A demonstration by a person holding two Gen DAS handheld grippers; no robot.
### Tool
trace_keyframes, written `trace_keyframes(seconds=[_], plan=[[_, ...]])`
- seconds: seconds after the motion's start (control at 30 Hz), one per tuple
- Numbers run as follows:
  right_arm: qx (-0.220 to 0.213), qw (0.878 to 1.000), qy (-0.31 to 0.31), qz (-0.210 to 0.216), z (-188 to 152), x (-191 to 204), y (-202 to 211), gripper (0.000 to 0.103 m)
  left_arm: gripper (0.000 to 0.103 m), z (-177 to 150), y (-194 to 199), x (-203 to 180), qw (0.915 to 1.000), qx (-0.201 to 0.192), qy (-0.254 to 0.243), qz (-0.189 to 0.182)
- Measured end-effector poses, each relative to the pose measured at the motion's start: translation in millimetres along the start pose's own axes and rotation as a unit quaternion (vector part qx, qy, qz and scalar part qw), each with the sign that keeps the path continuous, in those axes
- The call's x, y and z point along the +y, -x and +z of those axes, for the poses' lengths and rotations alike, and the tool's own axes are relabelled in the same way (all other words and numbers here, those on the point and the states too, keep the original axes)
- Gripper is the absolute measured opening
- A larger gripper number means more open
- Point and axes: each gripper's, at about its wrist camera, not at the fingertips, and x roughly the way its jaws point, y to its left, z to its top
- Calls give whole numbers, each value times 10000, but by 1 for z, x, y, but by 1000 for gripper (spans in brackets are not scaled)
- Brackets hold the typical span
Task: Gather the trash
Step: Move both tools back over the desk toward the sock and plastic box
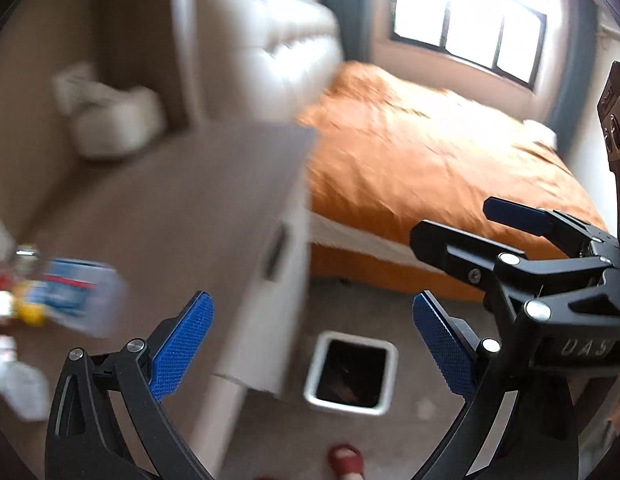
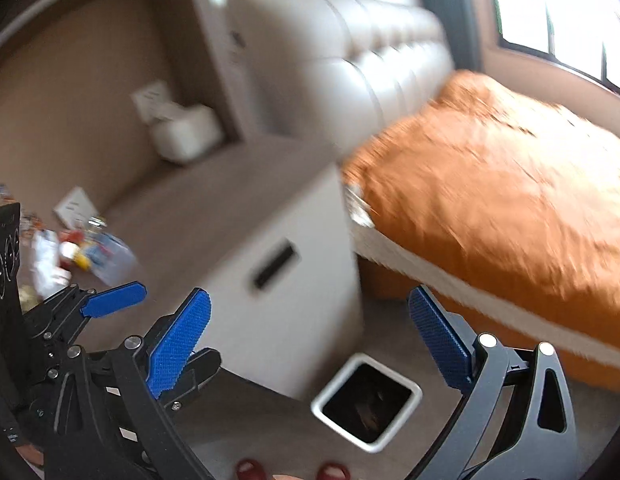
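Note:
A pile of trash (image 1: pixel 66 300) with a clear plastic bottle, wrappers and yellow bits lies on the brown cabinet top (image 1: pixel 182 216) at the left; it also shows in the right wrist view (image 2: pixel 86 252). A white-rimmed bin (image 1: pixel 352 372) stands on the floor beside the cabinet, and shows in the right wrist view (image 2: pixel 366 402) too. My left gripper (image 1: pixel 310 328) is open and empty, above the cabinet's edge and the bin. My right gripper (image 2: pixel 306 324) is open and empty, above the bin. Both views are blurred.
A white tissue box (image 2: pixel 186 136) stands at the back of the cabinet top. A bed with an orange cover (image 2: pixel 510 208) and a padded white headboard (image 2: pixel 350 64) lies to the right. Red slippers (image 2: pixel 290 470) show on the floor at the bottom.

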Motion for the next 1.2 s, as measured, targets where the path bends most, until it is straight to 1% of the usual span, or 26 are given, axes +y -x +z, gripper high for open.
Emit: trace_keyframes(seconds=[0.1, 0.2, 0.27, 0.4, 0.53, 0.6, 0.77, 0.93, 1.07, 1.2], plan=[[-99, 9990, 321, 285, 18, 31, -3, 99, 98, 1, 23, 26, 9991, -124, 190, 354], [-134, 9967, 585, 540, 31, 58, -3, 99, 98, -3, 46, 57, 9956, -220, 433, 805], [-144, 9938, 802, 751, 38, 80, -8, 99, 98, -6, 56, 74, 9928, -263, 591, 1007], [-124, 9876, 1167, 1046, 44, 113, -17, 99, 98, -15, 75, 107, 9844, -317, 968, 1434], [59, 9775, 1613, 1358, 42, 149, -39, 99, 98, -42, 78, 136, 9746, -131, 1393, 1747], [199, 9717, 1886, 1411, 38, 162, -52, 99, 98, -55, 74, 148, 9699, 25, 1607, 1832], [529, 9573, 2433, 1466, 29, 180, -86, 99, 98, -72, 65, 166, 9601, 134, 1970, 1979], [836, 9477, 2642, 1586, 22, 190, -118, 99, 98, -80, 52, 181, 9521, 245, 2331, 1965], [1041, 9427, 2719, 1631, 19, 196, -137, 99, 98, -83, 37, 190, 9477, 433, 2435, 2015], [1228, 9359, 2767, 1800, 20, 201, -148, 99, 98, -87, 30, 200, 9440, 528, 2661, 1879]])
